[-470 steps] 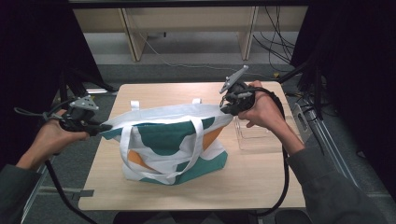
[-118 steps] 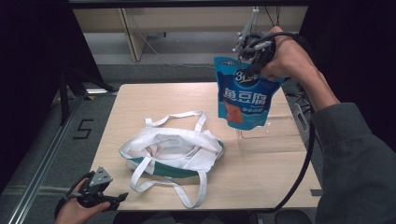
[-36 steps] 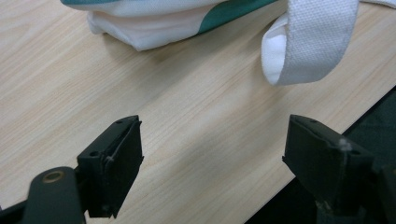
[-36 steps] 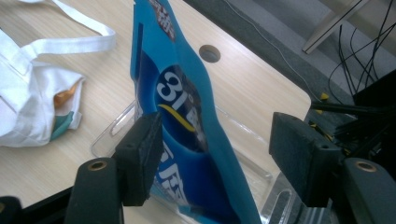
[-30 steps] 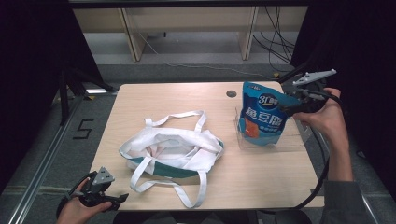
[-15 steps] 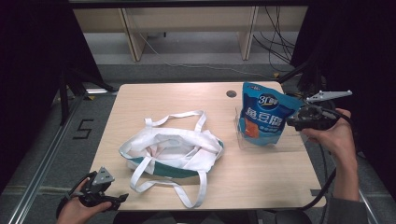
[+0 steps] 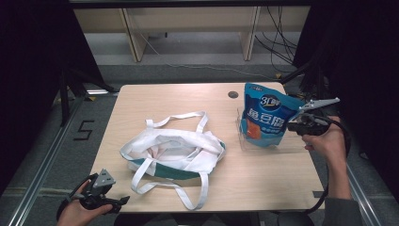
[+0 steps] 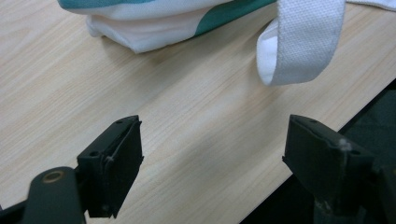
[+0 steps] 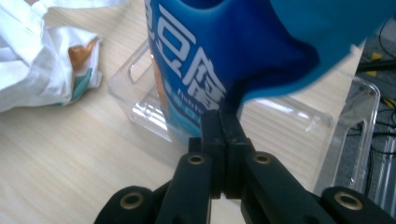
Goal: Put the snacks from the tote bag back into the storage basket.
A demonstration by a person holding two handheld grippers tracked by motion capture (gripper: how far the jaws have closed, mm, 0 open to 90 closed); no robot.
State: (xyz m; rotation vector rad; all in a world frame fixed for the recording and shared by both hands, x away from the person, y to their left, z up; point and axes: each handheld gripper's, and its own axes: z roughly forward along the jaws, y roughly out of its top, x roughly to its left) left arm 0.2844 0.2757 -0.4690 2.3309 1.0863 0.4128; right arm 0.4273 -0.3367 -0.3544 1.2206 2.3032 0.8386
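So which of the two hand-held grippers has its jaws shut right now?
The right hand-held gripper, beside the blue pouch standing in the clear tray. The left hand-held gripper, at the table's near edge, is open.

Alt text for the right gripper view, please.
The right gripper, jaws shut together, sits against the lower edge of a blue snack pouch standing in a clear plastic bin on a wooden table; a white tote bag lies at upper left.

Blue pouches (image 7: 266,115): one, standing in the tray.
Clear plastic trays (image 7: 282,146): one.
Tote bags (image 7: 174,150): one, white and green, two handles.
Hand-held grippers: two — left gripper (image 7: 123,200), right gripper (image 7: 292,125).
Tables (image 7: 155,103): one.
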